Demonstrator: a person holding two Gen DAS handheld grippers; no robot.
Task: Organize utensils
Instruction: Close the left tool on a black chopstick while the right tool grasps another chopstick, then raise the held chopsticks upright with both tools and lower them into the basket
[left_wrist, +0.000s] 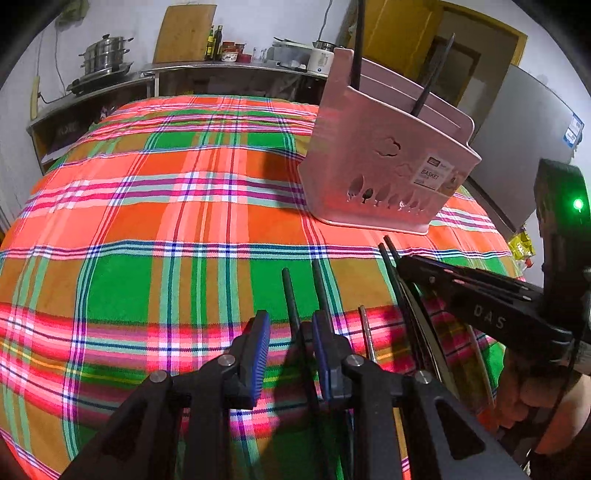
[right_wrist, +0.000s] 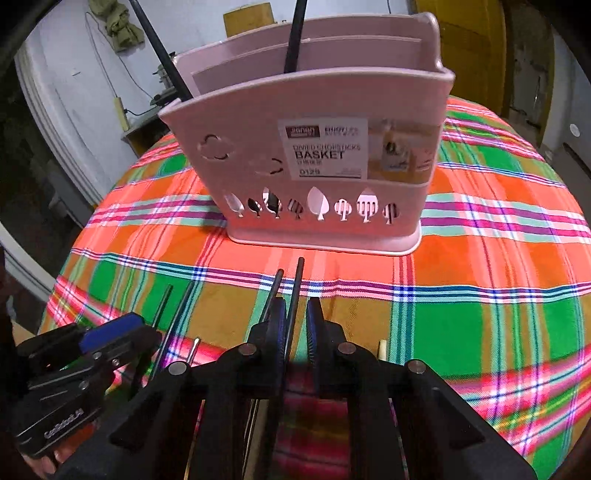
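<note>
Nearest in the left wrist view, the left tongs (left_wrist: 291, 354) stand a little spread, and a black chopstick (left_wrist: 291, 299) runs between the blue pads; I cannot tell if the pads press on it. A second black chopstick (left_wrist: 320, 284) lies just beside it on the plaid cloth (left_wrist: 147, 229) that covers the table. A thin metal utensil (left_wrist: 365, 328) lies to the right of these, near the front edge.

In the right wrist view, the right tongs (right_wrist: 296, 332) are almost pressed together around one black chopstick (right_wrist: 295, 295), which looks touched by the left pad only, so I cannot tell if it is pinched. Another chopstick (right_wrist: 272, 291) lies just left of it.

Farther back, near the middle of the table, the pink chopstick basket (right_wrist: 314, 147) stands upright. Two dark chopsticks (right_wrist: 295, 37) stand tilted inside its rear compartments. Behind the table, a steel pot (left_wrist: 105, 55) sits on a counter (left_wrist: 221, 68).
</note>
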